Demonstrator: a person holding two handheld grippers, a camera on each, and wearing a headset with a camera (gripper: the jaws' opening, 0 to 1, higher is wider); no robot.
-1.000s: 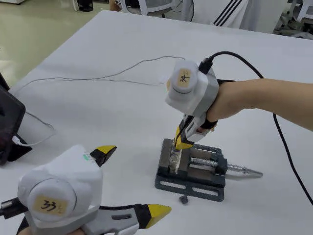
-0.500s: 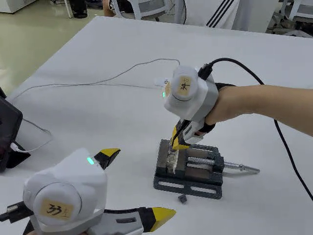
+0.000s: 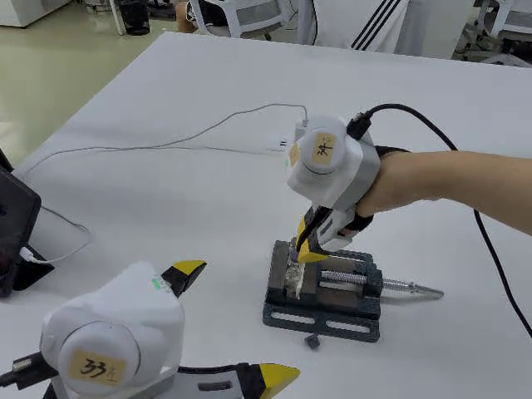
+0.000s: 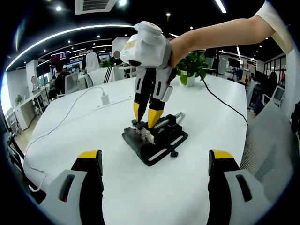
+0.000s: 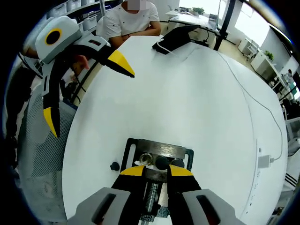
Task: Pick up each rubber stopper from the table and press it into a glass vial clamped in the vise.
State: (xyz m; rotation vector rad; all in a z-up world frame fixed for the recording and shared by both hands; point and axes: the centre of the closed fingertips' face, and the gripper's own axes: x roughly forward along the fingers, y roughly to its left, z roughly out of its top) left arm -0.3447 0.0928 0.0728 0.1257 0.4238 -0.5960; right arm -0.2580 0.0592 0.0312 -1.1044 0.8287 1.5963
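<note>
A loose stopper (image 3: 312, 342) lies on the worktop (image 3: 166, 191) just near of the vise (image 3: 328, 309). It looks light and soft, best pinched across its sides. The left gripper (image 4: 154, 157) has its jaws wide and empty. The right gripper (image 3: 306, 248) hangs over the fragile vials (image 5: 144, 159), jaws narrowly parted; I cannot tell whether they grip anything.

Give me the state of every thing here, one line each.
left gripper: open, empty.
right gripper: over the vials, jaws slightly apart; grip unclear.
vise: closed on the vials.
vials: upright, clamped; one open, one seems plugged.
loose stopper: lying free in front of the vise.
</note>
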